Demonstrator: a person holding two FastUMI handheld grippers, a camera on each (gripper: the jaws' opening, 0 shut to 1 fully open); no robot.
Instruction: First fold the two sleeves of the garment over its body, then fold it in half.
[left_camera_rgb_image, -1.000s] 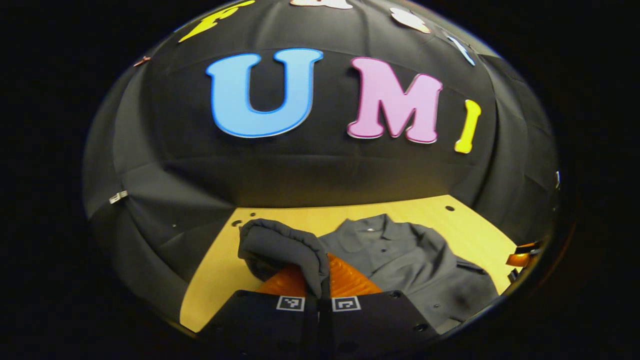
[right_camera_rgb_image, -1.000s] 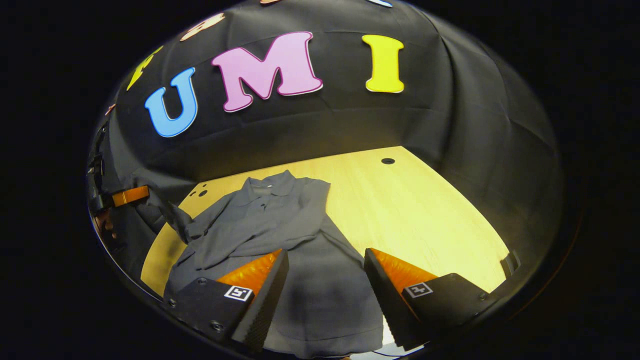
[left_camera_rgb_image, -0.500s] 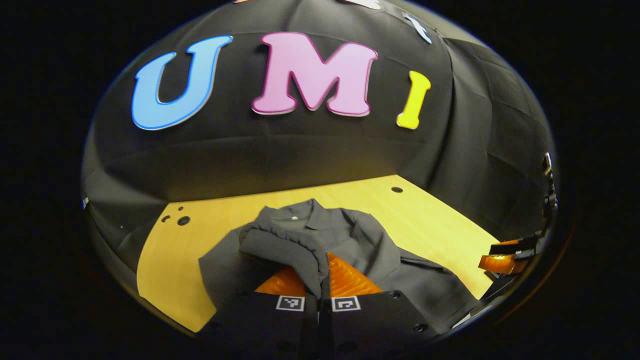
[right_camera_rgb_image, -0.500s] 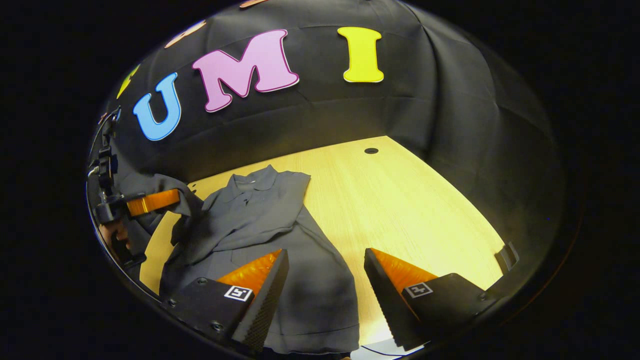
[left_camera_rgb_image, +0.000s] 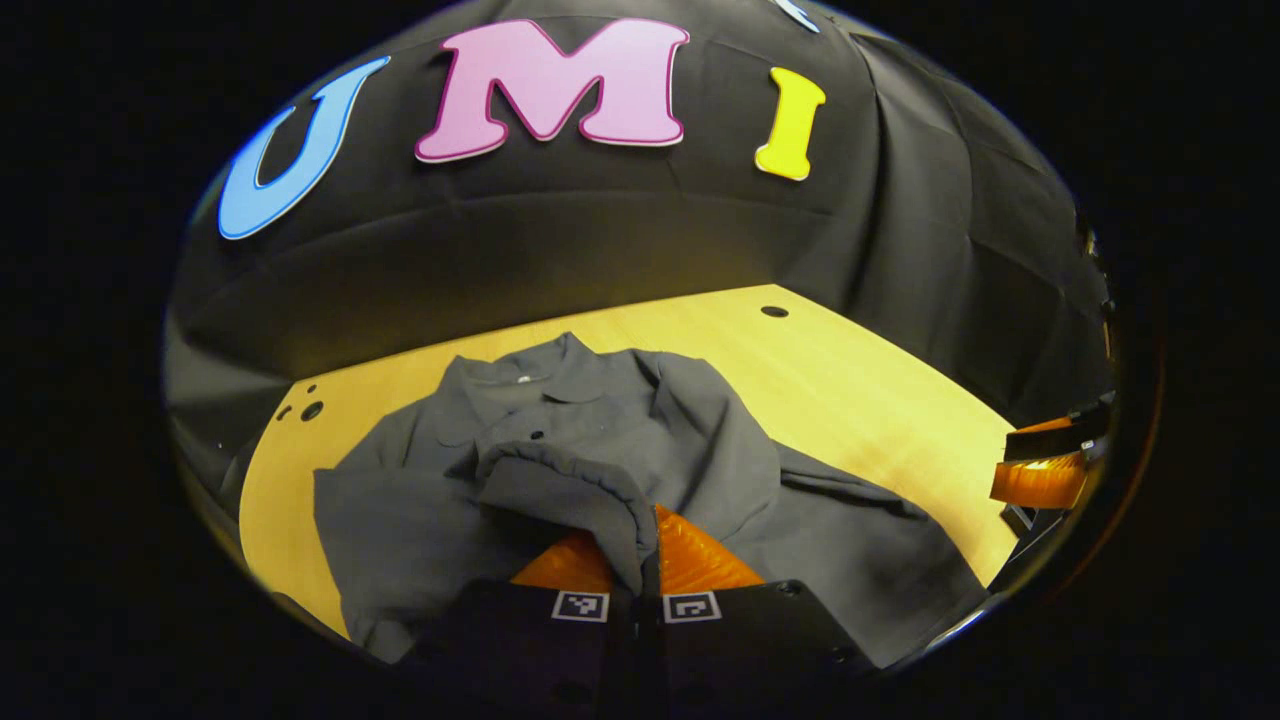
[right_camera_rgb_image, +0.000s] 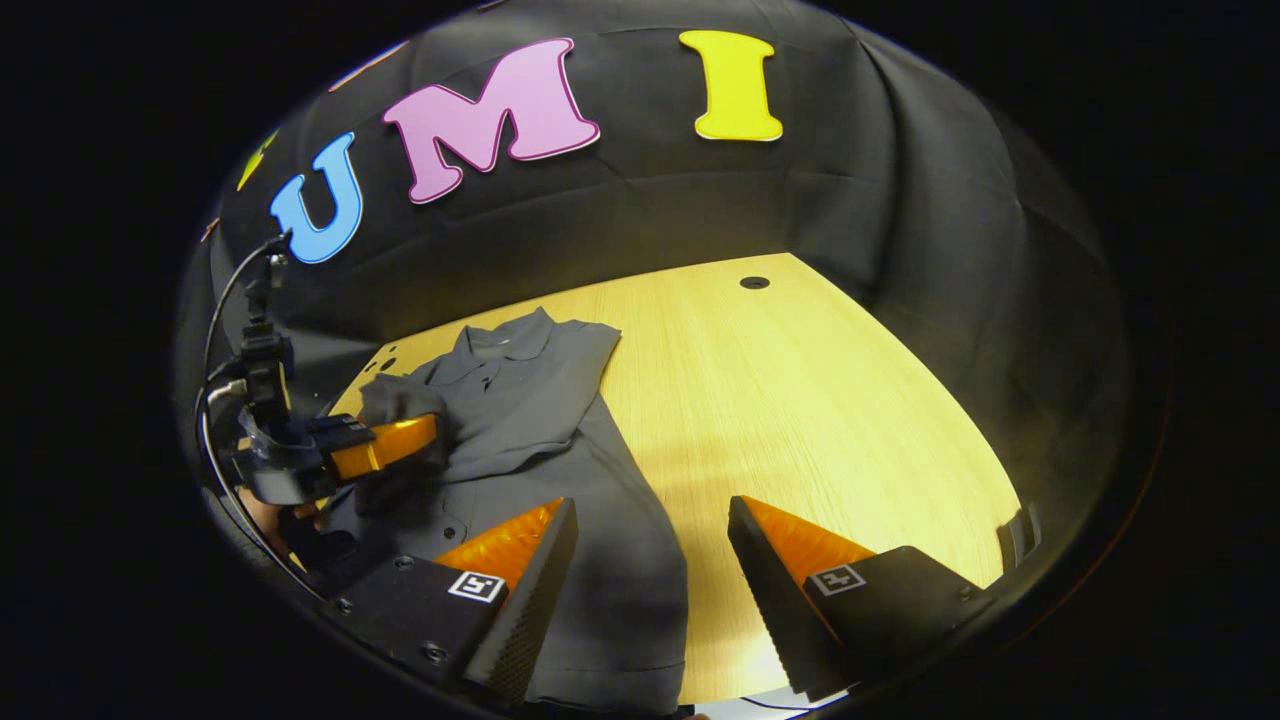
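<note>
The shirt (right_camera_rgb_image: 560, 440) lay on the table (right_camera_rgb_image: 820, 400), collar toward the far edge and hem toward the near edge, on the left half of the tabletop as the right gripper view showed it. One sleeve (left_camera_rgb_image: 720, 450) already lay folded across the body, its fabric flat over the chest below the collar (left_camera_rgb_image: 520, 375). That step looked done.

The left gripper (left_camera_rgb_image: 640, 560) had its fingers pressed together on the cuff of the other sleeve (left_camera_rgb_image: 565, 485), which bunched up in a hump just above the fingertips. In the right gripper view this gripper hung over the shirt's chest, near the collar, with the cuff draped off it. The second sleeve therefore appeared to be over the body but not yet laid down or let go.

The right gripper (right_camera_rgb_image: 650, 560) stood with its fingers well apart and nothing between them, above the lower part of the shirt near the hem.

By my judgement the task was roughly at its midpoint: the second sleeve needed lowering, flattening and releasing, and the half fold, hem to collar, had not been begun.
</note>
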